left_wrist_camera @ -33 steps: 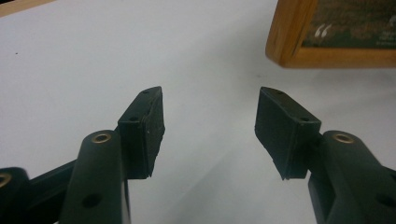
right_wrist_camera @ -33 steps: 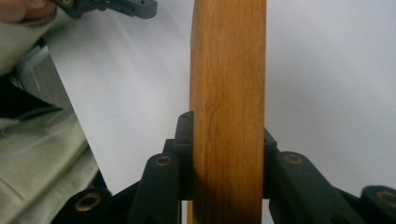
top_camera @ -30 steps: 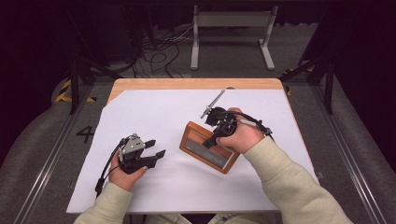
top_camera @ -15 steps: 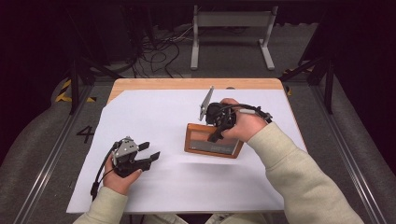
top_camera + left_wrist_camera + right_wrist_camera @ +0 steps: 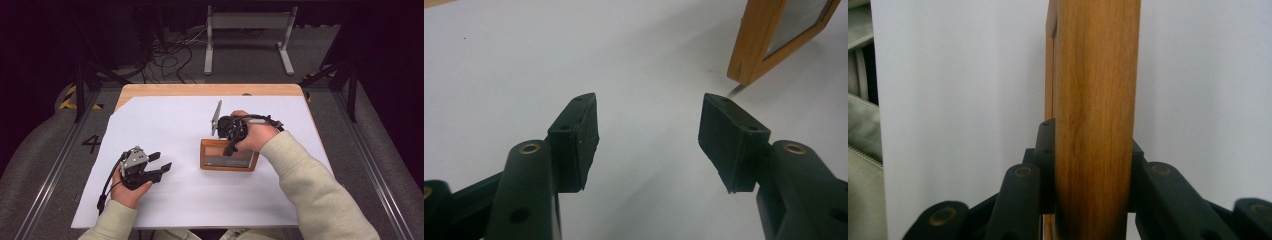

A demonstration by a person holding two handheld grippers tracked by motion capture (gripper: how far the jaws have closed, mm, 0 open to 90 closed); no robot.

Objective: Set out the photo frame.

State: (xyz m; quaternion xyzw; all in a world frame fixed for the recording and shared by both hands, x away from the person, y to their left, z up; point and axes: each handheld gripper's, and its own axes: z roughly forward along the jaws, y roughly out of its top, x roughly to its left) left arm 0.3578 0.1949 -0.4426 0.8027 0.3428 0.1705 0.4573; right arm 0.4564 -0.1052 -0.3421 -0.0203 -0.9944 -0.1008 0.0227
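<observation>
White paper (image 5: 165,120) covers most of the wooden table (image 5: 200,90), and behind the table the floor is dark, with black cables and a grey metal stand (image 5: 247,35).

A small wooden picture frame (image 5: 227,161) is near the middle of the paper, a bit to the right. The right gripper (image 5: 231,135) comes down on the frame's top edge. In the right gripper view its two black jaws press on both sides of the frame (image 5: 1095,100), so they hold it tight. The person's right hand (image 5: 260,137) is wrapped around this gripper.

The left gripper (image 5: 160,167) is lower on the paper, well apart from the frame, in the person's left hand (image 5: 129,192). In the left gripper view its jaws stand wide apart with nothing between them, just white paper (image 5: 574,60). One corner of the frame (image 5: 764,40) shows at the top right there
</observation>
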